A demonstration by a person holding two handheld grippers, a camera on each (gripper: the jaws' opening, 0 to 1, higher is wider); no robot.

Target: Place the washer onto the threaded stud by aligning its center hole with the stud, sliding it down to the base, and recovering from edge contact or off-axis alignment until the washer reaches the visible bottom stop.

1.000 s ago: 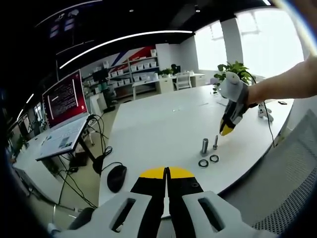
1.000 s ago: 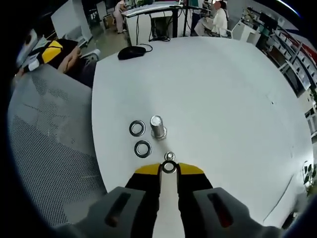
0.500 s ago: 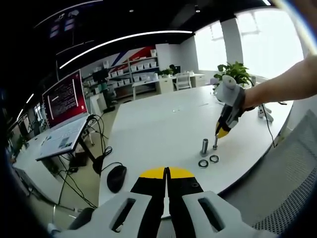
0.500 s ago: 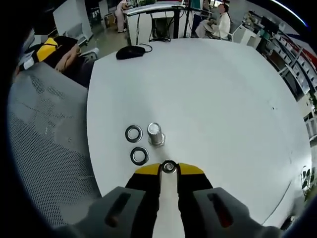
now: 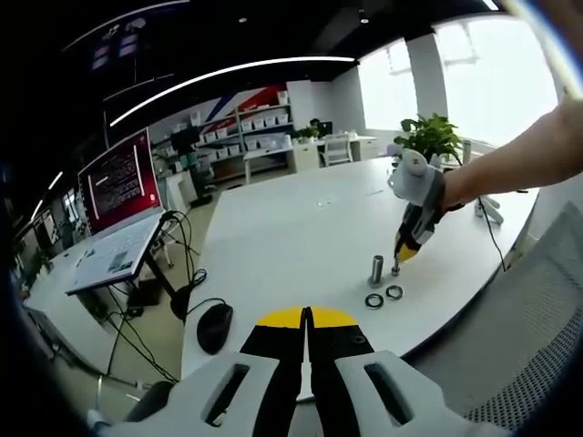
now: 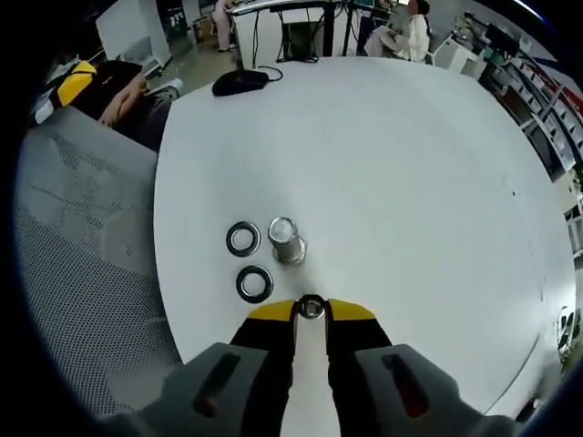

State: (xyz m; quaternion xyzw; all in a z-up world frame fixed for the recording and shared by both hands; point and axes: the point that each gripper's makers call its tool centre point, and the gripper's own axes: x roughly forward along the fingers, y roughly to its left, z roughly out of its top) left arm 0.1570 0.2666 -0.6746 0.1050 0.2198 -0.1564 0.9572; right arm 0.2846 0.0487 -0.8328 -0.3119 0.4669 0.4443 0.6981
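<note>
The threaded stud [image 6: 311, 308] is seen end-on between the yellow tips of the right gripper [image 6: 311, 311], its long axis standing upright on the white worktop [image 6: 410, 182], and the jaws are closed narrowly around it. Two washers [image 6: 243, 238] [image 6: 254, 284] lie flat just beside an upright metal cylinder [image 6: 287, 241]. The left gripper [image 5: 307, 319] is held with its jaws pressed together, nothing between them.

Setting: open-plan office or lab. Large white round table [image 5: 301, 228] ahead of the left claw. Far beyond it, shelving with storage bins [image 5: 248, 129], desks, a potted plant [image 5: 428, 135] by bright windows. Off to its left, a red-lit monitor [image 5: 117, 177] above trailing cables. Computer mouse [image 5: 214, 326] near the claw tips. Mesh office chair [image 6: 82, 264] left of the right claw.
</note>
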